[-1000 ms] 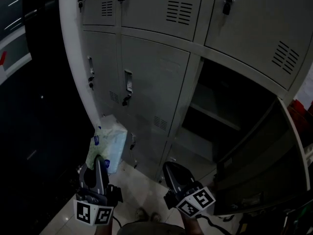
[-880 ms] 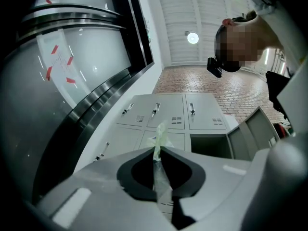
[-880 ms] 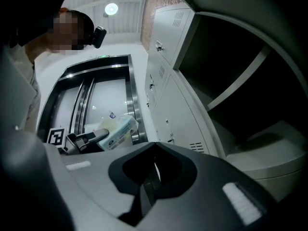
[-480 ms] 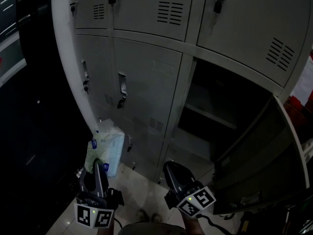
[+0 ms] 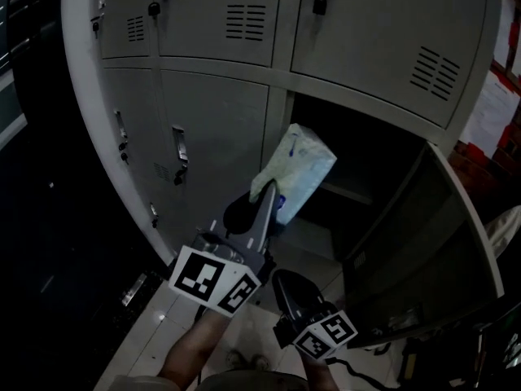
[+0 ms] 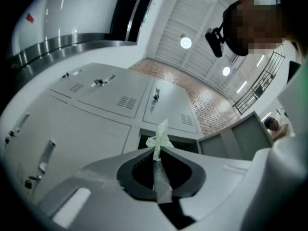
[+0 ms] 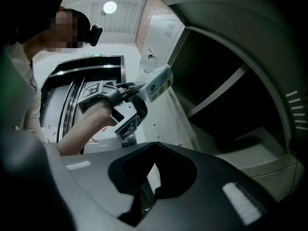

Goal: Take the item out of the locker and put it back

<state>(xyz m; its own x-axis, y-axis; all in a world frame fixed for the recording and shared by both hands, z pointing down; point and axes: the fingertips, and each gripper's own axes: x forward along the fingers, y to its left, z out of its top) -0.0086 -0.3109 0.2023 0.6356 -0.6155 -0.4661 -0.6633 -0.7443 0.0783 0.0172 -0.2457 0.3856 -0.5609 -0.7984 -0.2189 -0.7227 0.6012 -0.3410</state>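
Note:
A pale green pack of wipes (image 5: 298,172) hangs in the air in front of the open locker compartment (image 5: 370,165), level with its dark opening. My left gripper (image 5: 267,192) is shut on the pack's lower edge and points upward. In the left gripper view a thin crumpled strip of the pack's wrapper (image 6: 158,141) sticks up, pinched between the closed jaws of the left gripper (image 6: 157,150). My right gripper (image 5: 282,279) stays low, below the pack, and holds nothing. Its jaws meet at the tips in the right gripper view (image 7: 153,147), where the pack (image 7: 158,84) shows ahead.
The compartment's door (image 5: 423,243) stands swung open to the right, and a shelf (image 5: 352,192) crosses the inside. Closed locker doors with latches (image 5: 179,147) fill the left and top. Pale floor tiles (image 5: 159,320) lie below. A bare forearm (image 5: 194,347) carries the left gripper.
The left gripper has swung up and to the right with the pack, from low beside the closed lockers to the front of the open compartment. The right gripper has hardly moved.

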